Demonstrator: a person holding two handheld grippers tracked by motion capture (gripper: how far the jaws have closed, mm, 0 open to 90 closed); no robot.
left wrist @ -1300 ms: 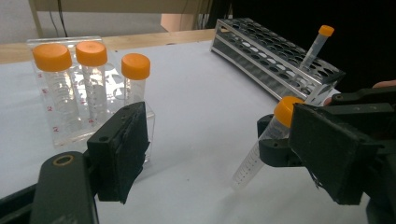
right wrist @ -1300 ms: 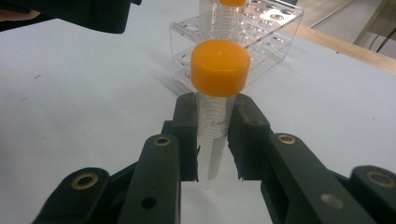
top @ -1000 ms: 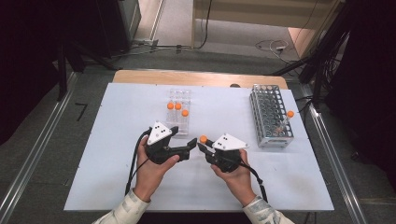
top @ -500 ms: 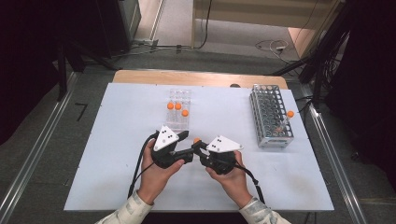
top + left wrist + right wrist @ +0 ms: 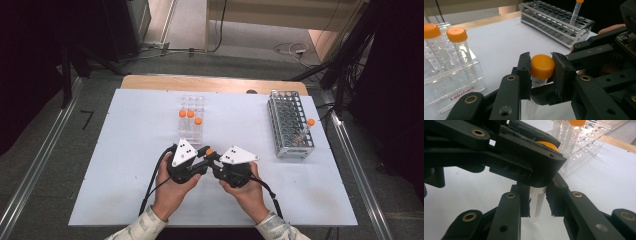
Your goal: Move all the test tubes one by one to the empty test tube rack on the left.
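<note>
- Left gripper (image 5: pixel 541 75): fingers closed on the orange cap (image 5: pixel 542 66) of a tube (image 5: pixel 537 202).
- Right gripper (image 5: pixel 537 205): fingers clamped on the tube's body below that cap.
- The tube is held upright above the counter (image 5: pixel 125 135), near the clear rack (image 5: pixel 192 117) and well apart from the metal rack (image 5: pixel 290 125).

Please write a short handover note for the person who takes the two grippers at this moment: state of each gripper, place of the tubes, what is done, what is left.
Left gripper: shut on the orange cap of the tube held between both hands above the table.
Right gripper: its fingers sit on either side of the tube's body below the cap; contact looks made, but I cannot confirm it.
Clear rack: three capped tubes.
Metal rack: one capped tube.
Done: one tube placed in the metal rack.
Left: probably handle this cap, then place the tube; three more wait.
</note>
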